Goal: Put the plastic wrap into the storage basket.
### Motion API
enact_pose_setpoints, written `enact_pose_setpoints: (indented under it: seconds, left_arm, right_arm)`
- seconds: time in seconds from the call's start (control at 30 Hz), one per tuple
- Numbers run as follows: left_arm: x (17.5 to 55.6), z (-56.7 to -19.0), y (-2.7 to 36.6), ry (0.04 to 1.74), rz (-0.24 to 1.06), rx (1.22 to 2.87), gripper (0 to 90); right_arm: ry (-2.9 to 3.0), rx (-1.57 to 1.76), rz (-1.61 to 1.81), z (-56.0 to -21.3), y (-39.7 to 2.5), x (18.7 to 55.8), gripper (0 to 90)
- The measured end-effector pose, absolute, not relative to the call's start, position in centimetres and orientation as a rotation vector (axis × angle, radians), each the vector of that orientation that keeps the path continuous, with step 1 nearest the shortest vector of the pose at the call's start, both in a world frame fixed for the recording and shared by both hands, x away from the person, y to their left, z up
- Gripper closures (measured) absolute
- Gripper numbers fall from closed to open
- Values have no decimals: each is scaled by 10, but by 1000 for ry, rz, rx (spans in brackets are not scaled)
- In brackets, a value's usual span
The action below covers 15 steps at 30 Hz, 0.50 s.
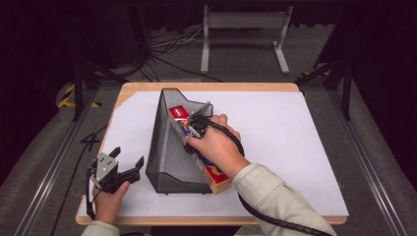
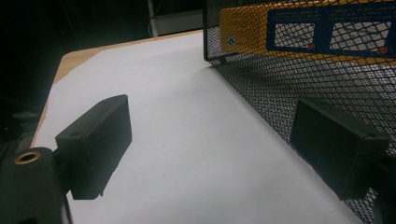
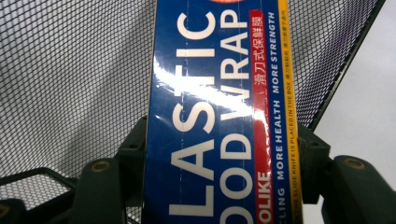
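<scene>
A long plastic wrap box (image 1: 212, 172), blue, red and yellow, lies slanted inside a black mesh file holder (image 1: 169, 147) in the middle of the table. My right gripper (image 1: 194, 129) is shut on the box; in the right gripper view its two jaws press the box (image 3: 219, 121) from both sides. My left gripper (image 1: 129, 158) rests near the table's front left, open and holding nothing, just left of the holder. In the left gripper view its fingers (image 2: 95, 142) stand wide apart beside the mesh wall (image 2: 299, 79), through which the box (image 2: 299, 32) shows.
A white sheet (image 1: 285, 142) covers the wooden table (image 1: 206, 87). A metal stand (image 1: 243, 29) and cables sit on the floor behind the table. Bare sheet lies right of the holder.
</scene>
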<state>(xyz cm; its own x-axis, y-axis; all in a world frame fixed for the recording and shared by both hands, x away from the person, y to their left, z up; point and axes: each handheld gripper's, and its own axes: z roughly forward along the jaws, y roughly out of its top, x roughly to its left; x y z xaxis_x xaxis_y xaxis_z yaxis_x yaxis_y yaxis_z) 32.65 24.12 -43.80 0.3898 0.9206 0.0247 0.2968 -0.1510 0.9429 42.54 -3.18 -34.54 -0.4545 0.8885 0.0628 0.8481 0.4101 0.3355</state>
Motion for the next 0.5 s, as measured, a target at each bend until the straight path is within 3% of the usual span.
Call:
enact_pose_setpoints:
  seconds: [0.5]
  left_arm:
    - [322,-439,246,1101,809,1666,137]
  right_arm:
    - [2549,1517,417,-350,-22,429,390]
